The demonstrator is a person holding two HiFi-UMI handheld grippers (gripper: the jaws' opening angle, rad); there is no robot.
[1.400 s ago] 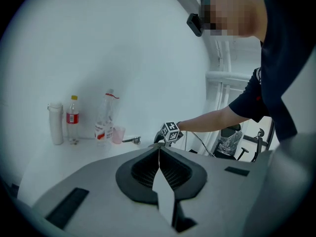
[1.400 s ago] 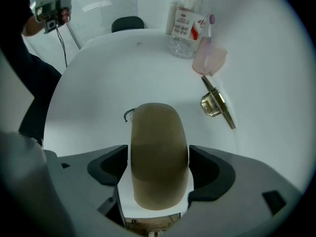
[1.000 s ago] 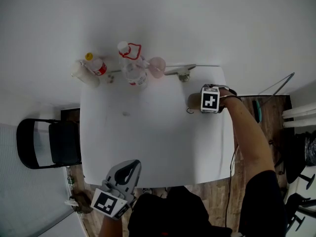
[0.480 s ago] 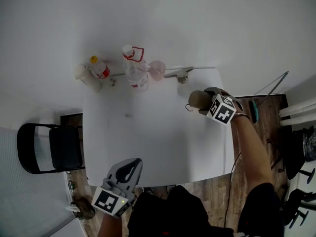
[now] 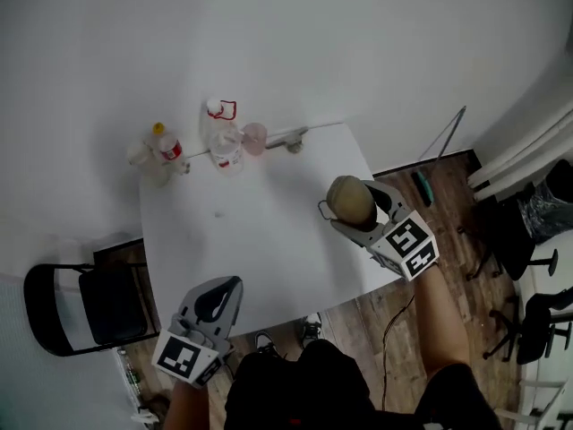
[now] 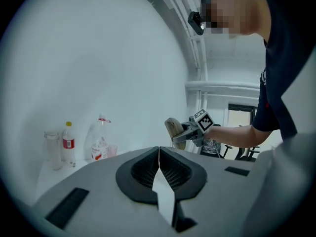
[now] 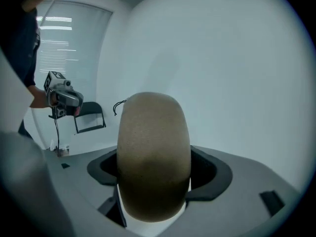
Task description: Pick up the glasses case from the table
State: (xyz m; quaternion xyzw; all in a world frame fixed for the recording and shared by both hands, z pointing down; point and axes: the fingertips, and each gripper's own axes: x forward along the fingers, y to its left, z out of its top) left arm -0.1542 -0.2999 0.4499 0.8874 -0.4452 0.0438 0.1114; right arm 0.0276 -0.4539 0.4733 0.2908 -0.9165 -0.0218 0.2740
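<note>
In the head view, the right gripper (image 5: 356,215) is clamped on the tan glasses case (image 5: 350,199) and holds it over the right part of the white table (image 5: 269,240). The case appears to be clear of the surface, so I judge that the pick is nearly done. The left gripper (image 5: 218,292) waits at the near edge of the table, probably because one gripper is enough for this light thing. At the far edge stand a small bottle with a yellow cap (image 5: 166,145), a big clear bottle with a red cap (image 5: 224,141) and a pink cup (image 5: 254,137) — well apart from the case, so they do not disturb the work.

In the left gripper view, the two jaws are pressed together with nothing between them. Beyond them, the case (image 6: 173,131) hangs in the air in the other gripper, above the level of the table.

In the right gripper view, the case (image 7: 153,142) fills the gap between the jaws, and the black pads press it from both sides. It stands on end and rises well above them — the grip sits low on it, so a quick swing could tilt it. A black chair (image 7: 89,116) stands far behind.
</note>
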